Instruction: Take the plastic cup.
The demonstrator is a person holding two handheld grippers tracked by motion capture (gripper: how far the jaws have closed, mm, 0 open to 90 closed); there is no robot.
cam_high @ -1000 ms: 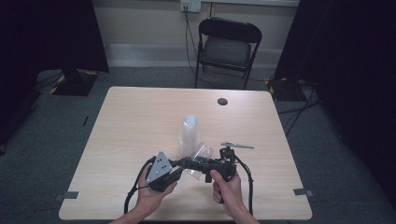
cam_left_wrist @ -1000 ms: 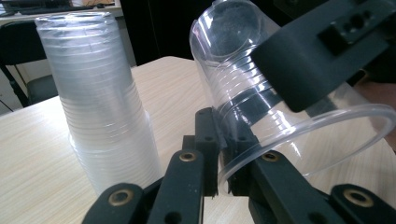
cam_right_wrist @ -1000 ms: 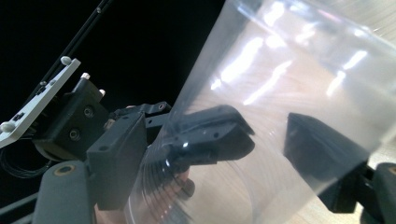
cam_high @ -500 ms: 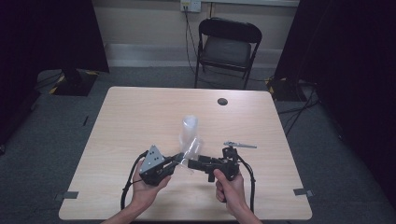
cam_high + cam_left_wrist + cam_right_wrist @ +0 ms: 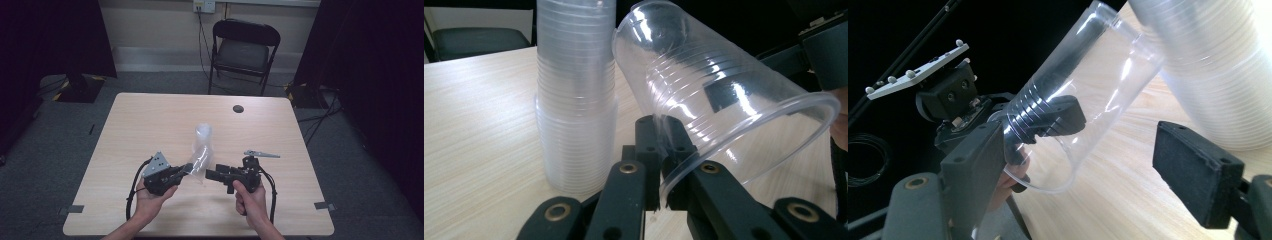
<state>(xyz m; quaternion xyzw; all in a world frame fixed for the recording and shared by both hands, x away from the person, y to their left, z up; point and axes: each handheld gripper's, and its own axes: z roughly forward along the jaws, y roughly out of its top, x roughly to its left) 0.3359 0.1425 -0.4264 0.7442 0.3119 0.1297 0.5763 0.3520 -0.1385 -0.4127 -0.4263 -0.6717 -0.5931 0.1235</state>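
Note:
A stack of clear plastic cups (image 5: 203, 134) stands upright near the table's middle; in the left gripper view this stack (image 5: 574, 100) rises just left of the jaws. A single clear cup (image 5: 198, 160) lies tilted in front of it, mouth toward me. My left gripper (image 5: 186, 169) is shut on that cup's rim (image 5: 664, 150), one jaw inside and one outside. My right gripper (image 5: 210, 174) faces it from the right, jaws wide open. In the right gripper view the cup (image 5: 1073, 115) hangs between the open jaws without touching the right pad (image 5: 1193, 170).
A small dark round disc (image 5: 239, 108) lies near the table's far edge. A black folding chair (image 5: 245, 45) stands beyond the table (image 5: 150, 120). Cables trail from both grippers toward the near edge. Dark curtains hang on both sides.
The two grippers have drawn apart. My left gripper moved left with the single cup, which now tilts away from the stack. The right hand shifted slightly right.

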